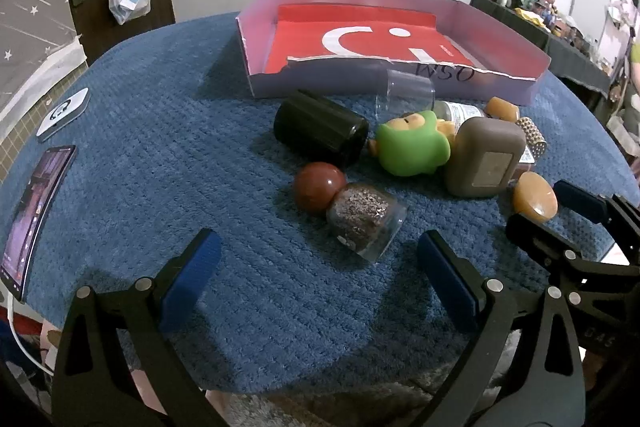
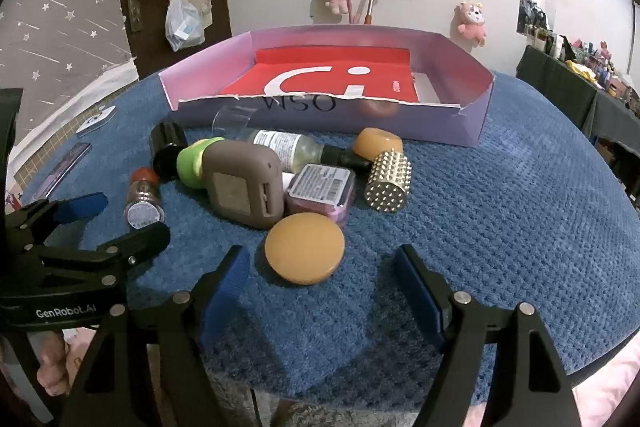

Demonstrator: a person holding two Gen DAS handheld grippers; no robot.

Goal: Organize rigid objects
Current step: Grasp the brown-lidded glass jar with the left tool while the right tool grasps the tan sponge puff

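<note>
Right tool (image 2: pixel 320 291) gapes just short of the tan disc (image 2: pixel 305 247), left tool (image 1: pixel 316 275) wide before the glitter jar (image 1: pixel 362 223) — both empty; nothing sorted yet, the whole cluster lies on the table (image 2: pixel 500 227), lilac box (image 2: pixel 472 127) holds only a red sheet

The left gripper (image 1: pixel 316 267) fills the bottom of the left wrist view: two black, angular arms with triangular cut-outs, each ending in a flat blue ribbed pad (image 1: pixel 192 279). Round silver screw heads sit at the pivots near the pads. The right gripper (image 2: pixel 320 287) along the bottom of the right wrist view is built the same way, black with blue pads (image 2: pixel 420 291) and silver screws. At the lower left of that view, the other gripper's black body carries white lettering reading "GenRobot.AI". At the lower right of the left wrist view, faint embossed digits mark a black part.
</note>
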